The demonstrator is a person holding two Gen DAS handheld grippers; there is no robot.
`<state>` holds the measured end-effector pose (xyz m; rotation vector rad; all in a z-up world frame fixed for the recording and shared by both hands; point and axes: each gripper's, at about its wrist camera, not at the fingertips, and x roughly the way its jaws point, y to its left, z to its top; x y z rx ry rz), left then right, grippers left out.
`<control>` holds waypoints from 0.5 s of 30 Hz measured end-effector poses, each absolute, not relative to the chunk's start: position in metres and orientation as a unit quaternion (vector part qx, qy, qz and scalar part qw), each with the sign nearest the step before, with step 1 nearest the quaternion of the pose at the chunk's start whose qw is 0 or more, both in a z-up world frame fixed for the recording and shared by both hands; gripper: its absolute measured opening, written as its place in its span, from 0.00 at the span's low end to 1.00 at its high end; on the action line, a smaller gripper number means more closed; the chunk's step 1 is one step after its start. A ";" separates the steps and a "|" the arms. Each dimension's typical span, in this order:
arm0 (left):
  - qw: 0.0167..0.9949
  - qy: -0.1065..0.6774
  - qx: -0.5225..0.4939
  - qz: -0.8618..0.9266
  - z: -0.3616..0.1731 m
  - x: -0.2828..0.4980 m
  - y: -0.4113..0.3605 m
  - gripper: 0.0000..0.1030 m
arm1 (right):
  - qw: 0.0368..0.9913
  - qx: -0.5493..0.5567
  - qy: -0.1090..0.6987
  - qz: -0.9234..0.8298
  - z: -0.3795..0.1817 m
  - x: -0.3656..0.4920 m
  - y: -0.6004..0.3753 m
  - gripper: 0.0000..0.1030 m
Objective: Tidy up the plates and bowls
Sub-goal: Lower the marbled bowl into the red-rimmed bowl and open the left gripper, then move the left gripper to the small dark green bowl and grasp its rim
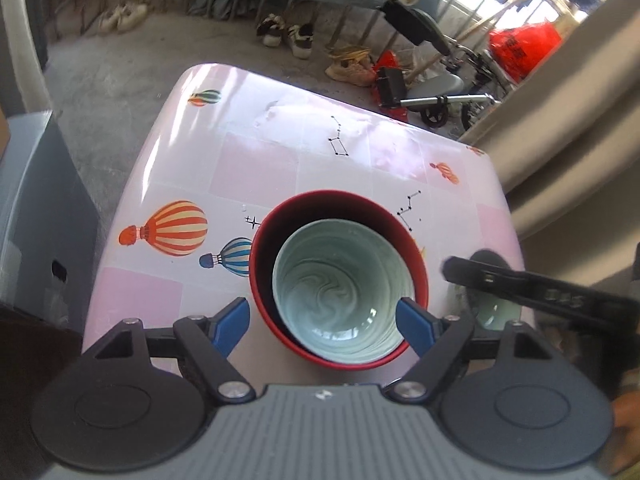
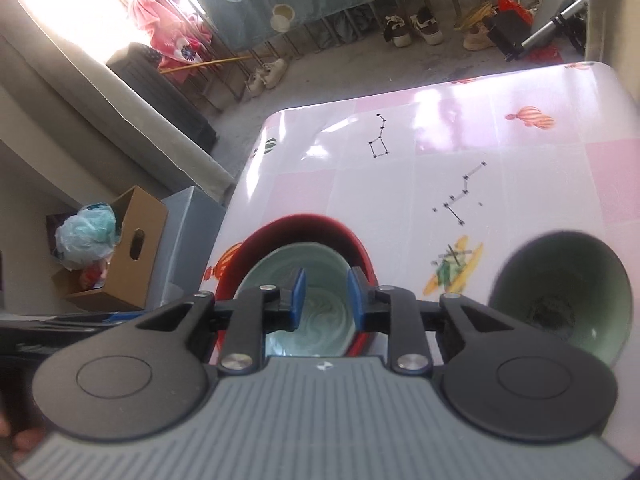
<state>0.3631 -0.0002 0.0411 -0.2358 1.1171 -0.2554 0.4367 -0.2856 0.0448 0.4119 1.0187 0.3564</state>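
Observation:
A pale green swirled bowl [image 1: 340,290] sits nested inside a larger red bowl [image 1: 320,208] on the pink table [image 1: 260,160]. My left gripper [image 1: 323,314] is open, its blue fingers on either side of the green bowl's near rim, above it. In the right wrist view the same green bowl [image 2: 324,312] lies in the red bowl [image 2: 304,226]. My right gripper [image 2: 323,300] hovers over them, fingers apart with a narrow gap, holding nothing. A second, dark green bowl [image 2: 560,296] stands to the right; part of it shows in the left wrist view [image 1: 490,312] behind the right gripper's arm.
The tablecloth has balloon and constellation prints. A grey box [image 1: 36,208] and a cardboard box [image 2: 128,248] stand left of the table. Shoes [image 1: 286,34], a scooter [image 1: 436,96] and a red bag [image 1: 524,46] lie on the floor beyond.

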 end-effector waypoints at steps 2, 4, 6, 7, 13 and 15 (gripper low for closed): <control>0.837 0.522 -0.105 -0.124 0.038 0.358 -0.002 0.77 | 0.830 0.212 0.486 0.173 0.045 0.425 -0.296 0.22; 0.838 0.519 -0.101 -0.134 0.037 0.353 -0.006 0.75 | 0.829 0.219 0.484 0.173 0.048 0.413 -0.305 0.22; 0.840 0.514 -0.097 -0.146 0.038 0.346 -0.011 0.75 | 0.837 0.215 0.476 0.164 0.053 0.402 -0.317 0.22; 0.844 0.507 -0.091 -0.153 0.039 0.342 -0.016 0.75 | 0.841 0.214 0.471 0.159 0.055 0.396 -0.324 0.22; 0.856 0.474 -0.042 -0.202 0.050 0.327 -0.059 0.75 | 0.858 0.210 0.456 0.114 0.059 0.370 -0.373 0.26; 0.857 0.470 -0.040 -0.206 0.048 0.326 -0.070 0.75 | 0.857 0.213 0.457 0.104 0.056 0.364 -0.385 0.27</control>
